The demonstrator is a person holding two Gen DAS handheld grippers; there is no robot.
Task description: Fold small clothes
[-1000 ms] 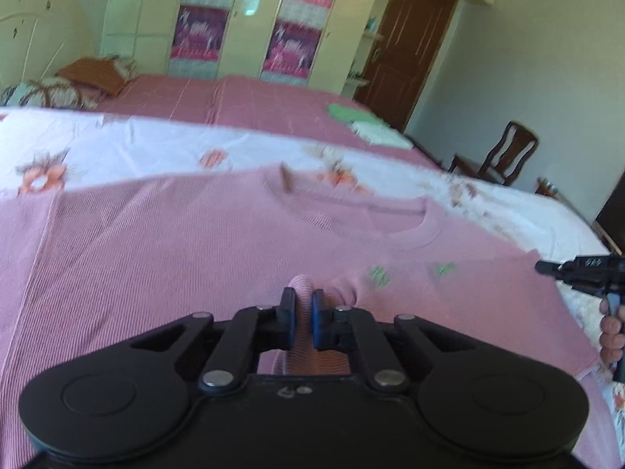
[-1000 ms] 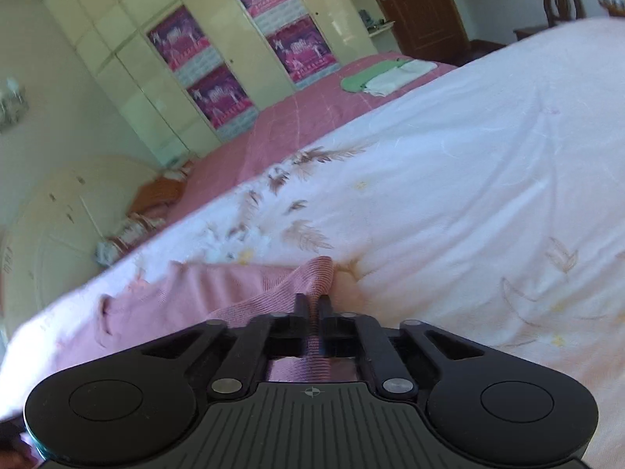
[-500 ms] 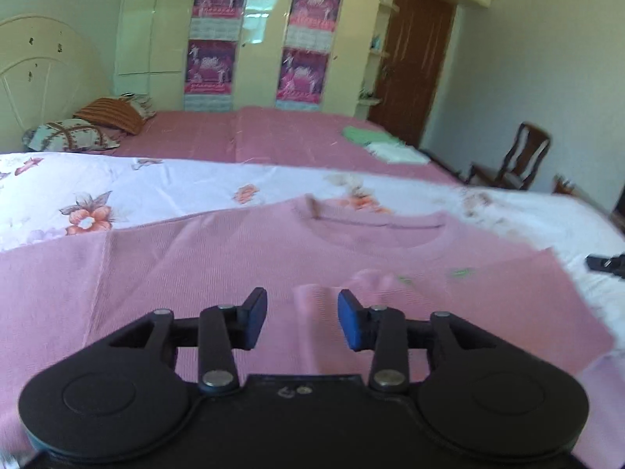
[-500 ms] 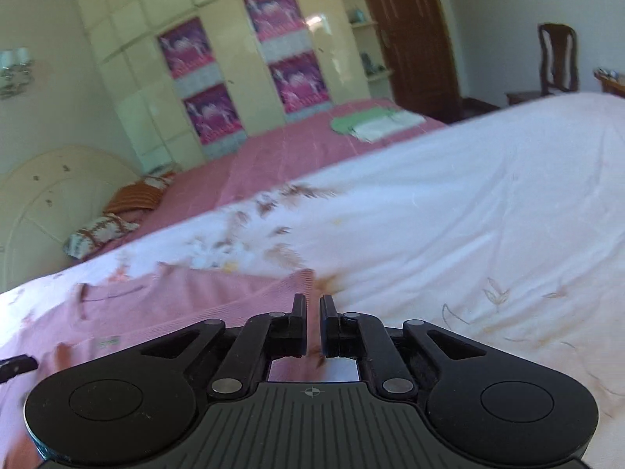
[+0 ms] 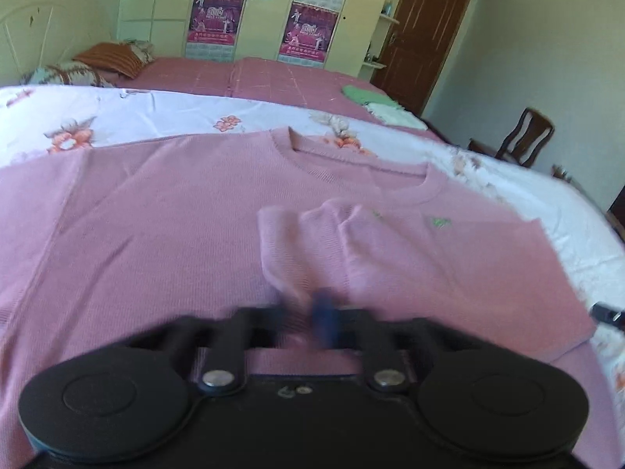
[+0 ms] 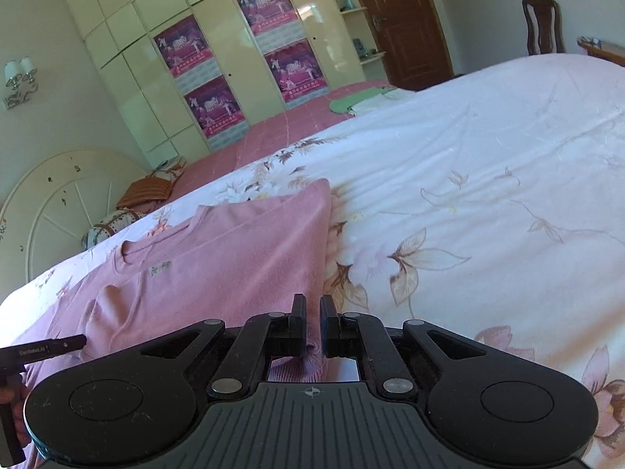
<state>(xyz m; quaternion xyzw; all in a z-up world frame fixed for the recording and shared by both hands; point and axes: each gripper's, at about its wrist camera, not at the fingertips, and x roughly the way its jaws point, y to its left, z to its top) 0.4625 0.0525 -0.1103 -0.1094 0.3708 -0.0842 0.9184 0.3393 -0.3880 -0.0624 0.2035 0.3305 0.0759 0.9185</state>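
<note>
A pink sweater (image 5: 164, 234) lies flat, front up, on a bed with a white flowered sheet (image 6: 488, 164). Everything here is placed relative to that sweater.

Its neckline points away from the left wrist camera. 1 sleeve is folded across the chest, its cuff (image 5: 281, 234) resting just below the neckline, likely the first fold of the task.

The left gripper (image 5: 302, 318) hovers low over the sweater's middle, just short of the folded cuff. Motion blur smears its fingers, so it cannot be told how far apart the jaws stand or whether they pinch any cloth.

The right gripper (image 6: 311, 330) sits at the sweater's side edge, where pink knit meets the sheet. Its jaws stand narrow, with a slim gap, and pink fabric lies between and beneath them. Whether they actually clamp it is unclear. The position suits lifting that side inward for the next fold.

Beyond the sweater's neckline are a second bed with a pink cover (image 5: 273, 82) and a wardrobe (image 6: 203, 58).
</note>
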